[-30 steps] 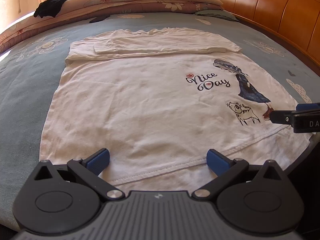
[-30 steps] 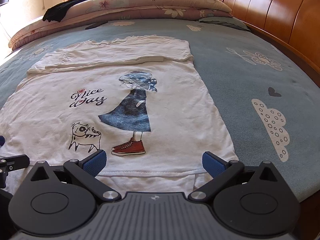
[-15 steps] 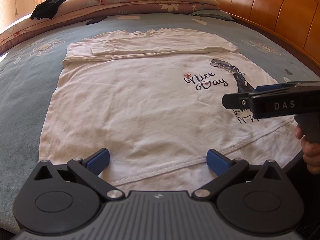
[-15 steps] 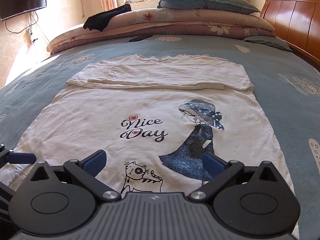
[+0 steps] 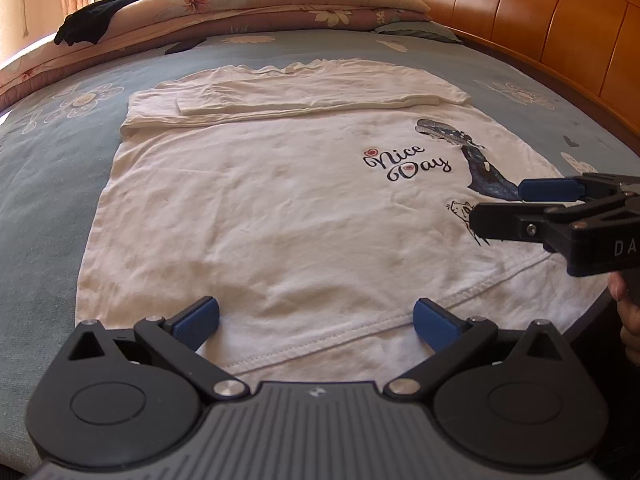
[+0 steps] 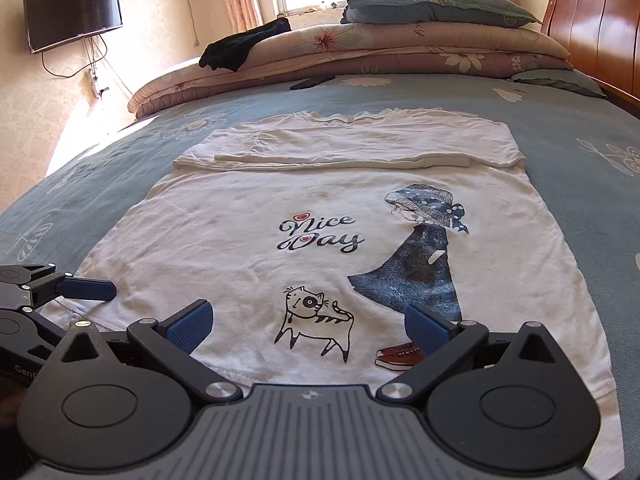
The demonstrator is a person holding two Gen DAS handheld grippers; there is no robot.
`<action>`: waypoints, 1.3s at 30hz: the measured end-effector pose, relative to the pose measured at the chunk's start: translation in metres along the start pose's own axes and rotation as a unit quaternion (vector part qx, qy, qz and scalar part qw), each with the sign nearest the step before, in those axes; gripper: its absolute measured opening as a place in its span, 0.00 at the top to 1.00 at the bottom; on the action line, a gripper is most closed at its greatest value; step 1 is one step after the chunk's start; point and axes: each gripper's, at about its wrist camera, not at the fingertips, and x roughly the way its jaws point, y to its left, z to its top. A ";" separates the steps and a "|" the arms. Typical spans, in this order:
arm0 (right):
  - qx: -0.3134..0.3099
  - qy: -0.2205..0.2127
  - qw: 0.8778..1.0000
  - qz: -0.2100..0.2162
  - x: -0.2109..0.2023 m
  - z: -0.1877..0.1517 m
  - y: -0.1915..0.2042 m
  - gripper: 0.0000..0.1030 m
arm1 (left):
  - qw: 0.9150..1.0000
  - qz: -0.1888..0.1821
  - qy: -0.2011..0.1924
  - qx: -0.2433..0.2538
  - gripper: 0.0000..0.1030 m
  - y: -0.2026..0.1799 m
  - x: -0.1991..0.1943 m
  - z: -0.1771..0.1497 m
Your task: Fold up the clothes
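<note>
A white T-shirt [image 5: 280, 208] [image 6: 248, 252] lies flat on the blue bedspread, printed with "Nice Day", a girl and a cat. Its sleeves are folded in across the far end. My left gripper [image 5: 316, 320] is open, low over the near hem with nothing between its blue pads. My right gripper [image 6: 306, 326] is open too, raised above the hem near the cat print. In the left wrist view the right gripper [image 5: 500, 208] comes in from the right, above the shirt. In the right wrist view the left gripper [image 6: 96, 290] shows at the left edge.
Folded quilts [image 6: 360, 56] and a pillow [image 6: 432, 4] are stacked at the far end, with a dark garment [image 6: 244, 46] draped on them. A wooden headboard [image 5: 540, 28] runs along the right. A wall TV [image 6: 72, 12] hangs at left. A hand [image 5: 628, 320] holds the right gripper.
The right gripper has risen from the hem and swung left over the shirt, its view now taking in the whole shirt and the room. The left gripper has stayed almost still.
</note>
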 end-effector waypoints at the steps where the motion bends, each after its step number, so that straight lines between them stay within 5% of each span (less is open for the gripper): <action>1: -0.001 -0.007 1.000 0.002 0.001 0.003 0.002 0.00 | 1.000 -0.001 0.000 0.000 0.00 0.000 0.000 0.000; 9: 0.027 0.018 0.999 0.013 0.020 0.003 -0.002 0.00 | 1.000 -0.004 0.000 0.003 0.00 0.001 0.000 0.000; 21: 0.036 0.001 0.998 0.049 0.021 0.020 0.010 0.00 | 1.000 -0.006 0.000 0.006 0.00 0.001 0.000 -0.001; 32: 0.055 0.019 0.998 0.035 0.021 0.011 0.004 0.00 | 1.000 -0.008 0.001 0.009 0.00 0.001 -0.001 -0.001; 39: 0.047 0.012 0.995 0.082 0.029 0.027 0.025 0.00 | 1.000 -0.010 0.002 0.016 0.00 0.001 -0.002 -0.002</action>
